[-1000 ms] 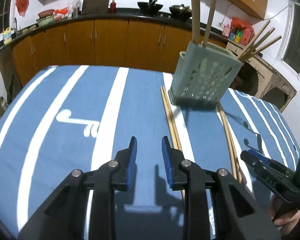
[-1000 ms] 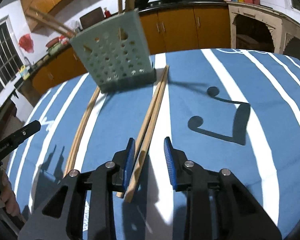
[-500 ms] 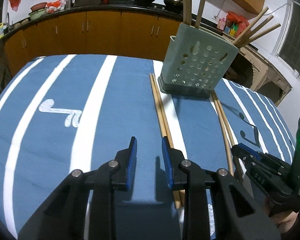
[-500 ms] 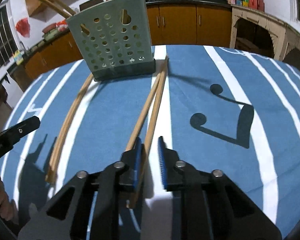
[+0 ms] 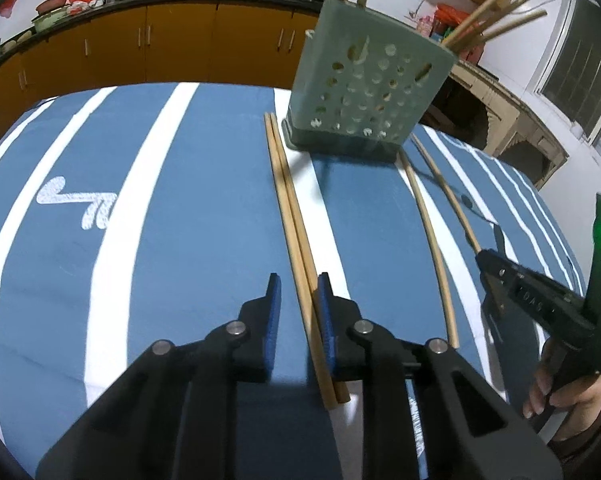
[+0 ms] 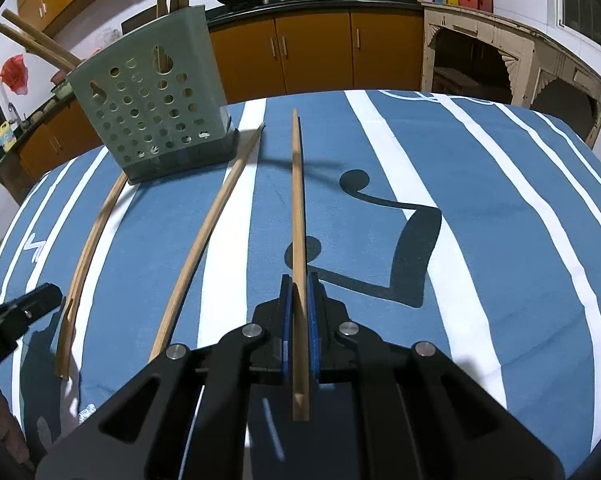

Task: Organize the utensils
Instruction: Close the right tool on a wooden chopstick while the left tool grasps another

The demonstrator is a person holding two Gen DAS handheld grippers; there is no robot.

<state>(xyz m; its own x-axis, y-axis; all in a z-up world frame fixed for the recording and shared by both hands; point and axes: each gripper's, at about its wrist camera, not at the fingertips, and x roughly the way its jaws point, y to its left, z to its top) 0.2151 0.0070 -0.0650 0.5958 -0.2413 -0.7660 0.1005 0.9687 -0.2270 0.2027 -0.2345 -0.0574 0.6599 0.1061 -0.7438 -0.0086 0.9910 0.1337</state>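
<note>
Left wrist view, left gripper point(image 5: 298, 294): jaws narrowly apart and just been closing, not yet pressing; a pair of chopsticks point(image 5: 290, 216) ran between them at lower centre, against the right pad.
Left wrist view, holder point(image 5: 366, 92): green perforated, upper centre-right, on the blue striped tablecloth point(image 5: 180, 200).
Right wrist view, right gripper point(image 6: 299, 292): clamped tight on a single chopstick point(image 6: 297, 200) pointing toward upper centre.
Right wrist view, loose chopstick point(image 6: 208, 236): lay left of the jaws, apart from them.
</note>
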